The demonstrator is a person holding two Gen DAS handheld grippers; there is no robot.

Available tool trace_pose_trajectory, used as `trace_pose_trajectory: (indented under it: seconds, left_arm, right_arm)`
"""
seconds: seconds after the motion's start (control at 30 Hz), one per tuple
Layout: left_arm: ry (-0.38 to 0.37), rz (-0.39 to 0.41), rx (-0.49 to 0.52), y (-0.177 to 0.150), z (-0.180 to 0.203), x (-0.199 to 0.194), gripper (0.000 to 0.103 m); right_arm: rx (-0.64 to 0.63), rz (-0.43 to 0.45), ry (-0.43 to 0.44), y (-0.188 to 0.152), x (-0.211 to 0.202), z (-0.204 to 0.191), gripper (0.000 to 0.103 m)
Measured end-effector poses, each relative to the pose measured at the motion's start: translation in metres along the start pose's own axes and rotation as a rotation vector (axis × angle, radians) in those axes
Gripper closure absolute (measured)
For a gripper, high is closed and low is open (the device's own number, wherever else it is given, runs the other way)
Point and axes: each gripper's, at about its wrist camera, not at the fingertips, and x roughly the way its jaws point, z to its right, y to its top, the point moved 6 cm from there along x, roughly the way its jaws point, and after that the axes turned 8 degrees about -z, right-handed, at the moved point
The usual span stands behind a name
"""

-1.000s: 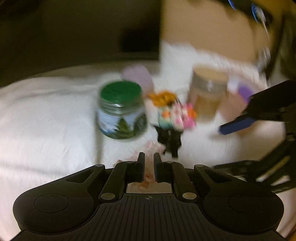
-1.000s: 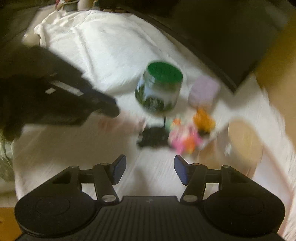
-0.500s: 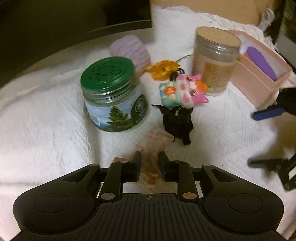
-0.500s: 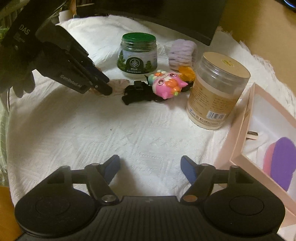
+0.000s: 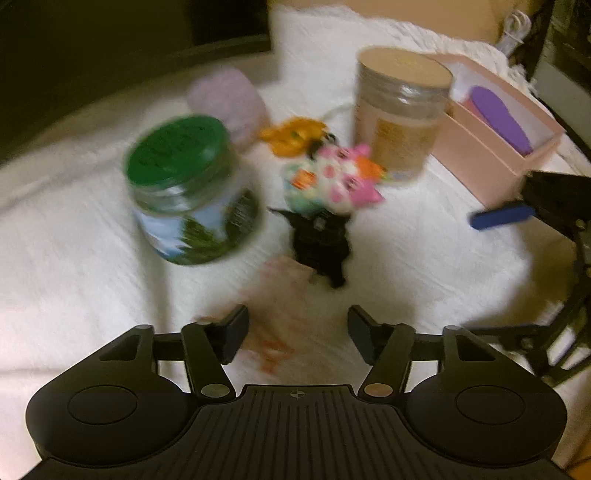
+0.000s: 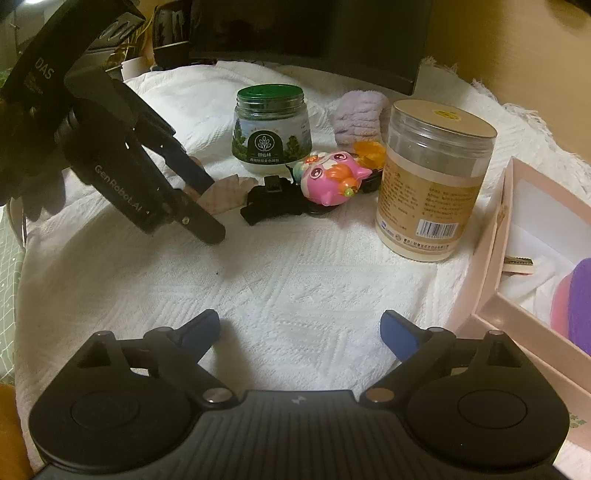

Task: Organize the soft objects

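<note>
The left gripper [image 5: 297, 328] was opening, its jaws wide apart over a thin pink cloth [image 5: 275, 314] lying flat on the white towel [image 5: 74, 258], the cloth running away from the fingers toward the black clip [image 5: 321, 240]. The pads did not press it. The right gripper [image 6: 300, 334], also opening and empty, hung well nearer. The pink box [image 6: 491, 258] lay far right.

A white textured cloth [image 6: 303, 280] covers the tabletop, fringed at its far right edge. Behind it stands a dark screen [image 6: 314, 29], its lower edge just over the cloth. A tan wall [image 6: 524, 48] rises at the right. Warm, dim light falls from above, leaving the back left corner in shadow.
</note>
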Motion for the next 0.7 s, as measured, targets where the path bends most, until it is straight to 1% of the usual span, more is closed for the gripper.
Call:
trace_pose_trajectory:
  seconds: [0.07, 0.1, 0.13, 0.17, 0.23, 0.3, 0.37, 0.47, 0.63, 0.67, 0.7]
  left_arm:
    - [0.051, 0.011, -0.027, -0.003, -0.01, -0.001, 0.04]
    - [0.063, 0.003, -0.046, -0.005, -0.016, 0.0, 0.04]
    - [0.061, -0.006, -0.065, -0.007, -0.02, 0.002, 0.04]
    - [0.046, -0.002, -0.083, -0.008, -0.023, 0.004, 0.038]
    - [0.016, 0.006, -0.117, -0.008, -0.027, 0.005, 0.038]
    - [0.006, 0.009, -0.12, -0.007, -0.026, 0.007, 0.038]
    - [0.014, 0.005, -0.116, -0.005, -0.022, 0.007, 0.038]
    - [0.023, -0.004, -0.148, -0.005, -0.023, 0.008, 0.038]
    - [0.028, 0.021, -0.154, -0.008, -0.023, 0.006, 0.038]
    - [0.031, 0.024, -0.157, -0.009, -0.023, 0.006, 0.039]
    - [0.038, 0.03, -0.162, -0.009, -0.024, 0.005, 0.044]
  right_arm:
    - [0.001, 0.001, 0.001, -0.001, 0.0, 0.0, 0.009]
    - [0.002, 0.002, 0.001, -0.001, 0.0, 0.0, 0.009]
    - [0.003, 0.003, 0.0, -0.001, 0.0, 0.0, 0.008]
    - [0.004, 0.003, 0.0, -0.001, 0.0, 0.0, 0.008]
    - [0.006, 0.005, -0.002, -0.001, 0.0, -0.001, 0.008]
    - [0.007, 0.006, -0.003, -0.001, 0.0, -0.001, 0.008]
    - [0.006, 0.007, -0.003, -0.001, 0.001, -0.002, 0.007]
    - [0.005, 0.007, -0.003, -0.001, 0.0, -0.002, 0.006]
    - [0.006, 0.001, -0.005, -0.001, 0.0, -0.003, 0.006]
    - [0.006, 0.0, -0.004, -0.002, -0.001, -0.002, 0.006]
    - [0.009, 0.0, -0.004, -0.003, -0.001, -0.002, 0.006]
